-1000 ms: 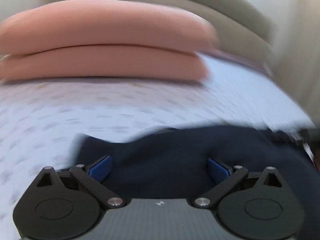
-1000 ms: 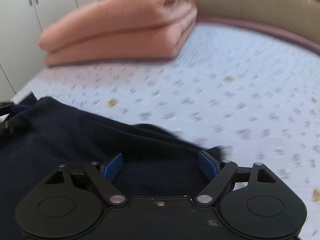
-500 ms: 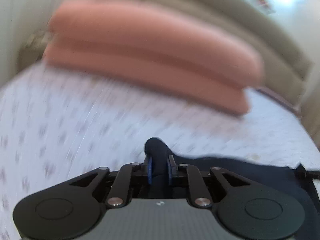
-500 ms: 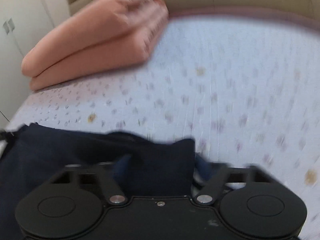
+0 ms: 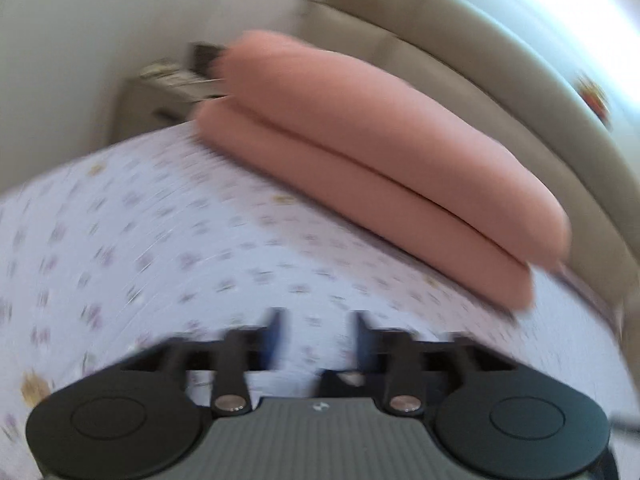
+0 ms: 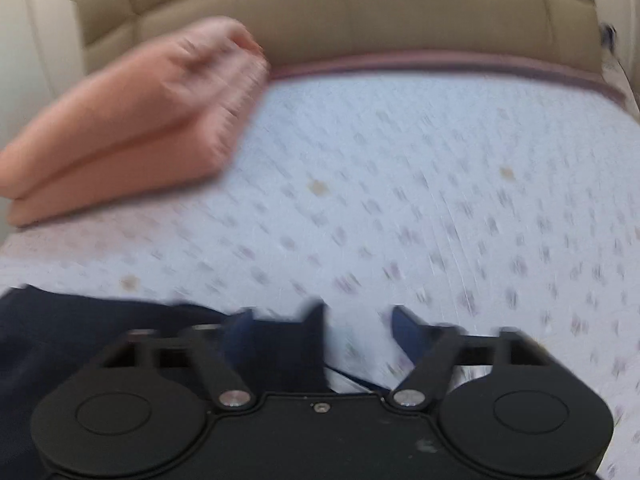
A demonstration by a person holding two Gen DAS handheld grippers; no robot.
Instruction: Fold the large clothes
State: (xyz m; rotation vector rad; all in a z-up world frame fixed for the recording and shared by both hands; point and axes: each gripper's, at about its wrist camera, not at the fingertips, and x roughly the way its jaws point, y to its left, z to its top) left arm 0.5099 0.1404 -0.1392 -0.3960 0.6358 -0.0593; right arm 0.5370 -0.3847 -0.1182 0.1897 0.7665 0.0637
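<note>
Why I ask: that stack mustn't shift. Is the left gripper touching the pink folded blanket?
Apart. In the left wrist view, bare patterned sheet lies between the left gripper, its fingers opening and empty, and the pink folded blanket.

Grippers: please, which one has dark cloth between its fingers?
The right gripper: navy garment between its opening jaws; the left gripper, also opening, frames only sheet.

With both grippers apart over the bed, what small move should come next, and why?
Probably bring the right gripper back down onto the dark navy garment. Its jaws are opening, with only a fold of cloth by the left finger, nothing pinched. The left gripper, also opening, frames only the floral bedsheet.
</note>
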